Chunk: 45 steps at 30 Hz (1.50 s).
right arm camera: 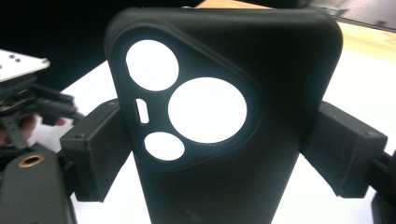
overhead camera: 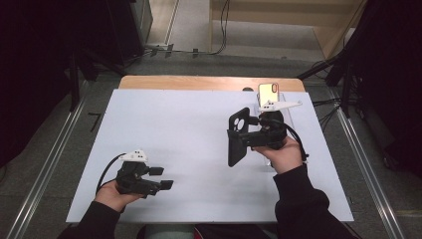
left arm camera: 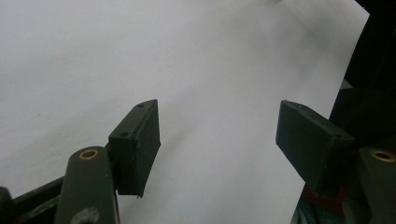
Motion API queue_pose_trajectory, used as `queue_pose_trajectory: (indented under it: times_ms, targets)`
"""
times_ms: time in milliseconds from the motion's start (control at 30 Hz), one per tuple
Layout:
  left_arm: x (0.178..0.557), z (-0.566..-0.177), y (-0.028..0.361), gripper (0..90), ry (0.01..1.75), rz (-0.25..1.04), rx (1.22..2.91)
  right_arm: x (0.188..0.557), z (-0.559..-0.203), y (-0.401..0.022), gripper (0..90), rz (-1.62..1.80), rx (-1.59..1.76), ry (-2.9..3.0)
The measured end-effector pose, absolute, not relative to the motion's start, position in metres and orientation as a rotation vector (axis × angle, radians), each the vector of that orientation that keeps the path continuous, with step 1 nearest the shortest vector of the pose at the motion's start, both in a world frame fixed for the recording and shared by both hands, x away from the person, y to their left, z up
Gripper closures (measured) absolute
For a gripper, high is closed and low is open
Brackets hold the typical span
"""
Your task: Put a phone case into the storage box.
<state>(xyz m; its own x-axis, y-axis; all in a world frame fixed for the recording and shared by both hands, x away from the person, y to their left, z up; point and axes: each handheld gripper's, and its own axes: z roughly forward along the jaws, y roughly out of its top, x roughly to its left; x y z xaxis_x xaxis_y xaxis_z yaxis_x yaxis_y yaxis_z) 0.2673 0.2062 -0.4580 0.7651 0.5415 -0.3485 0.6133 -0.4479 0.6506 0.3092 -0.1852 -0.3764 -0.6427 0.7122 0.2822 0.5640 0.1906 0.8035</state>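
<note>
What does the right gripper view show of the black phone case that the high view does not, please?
The right gripper view alone shows the phone case close up: three round camera cut-outs and a small slot, with the right gripper's pads pressed on its two sides. The high view alone shows a phone propped at the white sheet's far edge, behind that hand. Both show the case clamped in the right gripper and the left gripper farther off.
</note>
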Motion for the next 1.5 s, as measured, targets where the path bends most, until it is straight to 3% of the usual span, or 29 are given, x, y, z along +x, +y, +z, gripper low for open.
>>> queue_pose_trajectory:
  times_ms: [833,1500]
  targets:
    - [0.268,-0.457,0.206,31.3,0.861,-0.11,2.152,0.311,-0.353,-0.25,12.3,1.415,1.375,2.084]
    - [0.269,-0.458,0.204,31.4,0.87,-0.104,2.148,0.32,-0.357,-0.279,12.3,1.311,1.452,1.917]
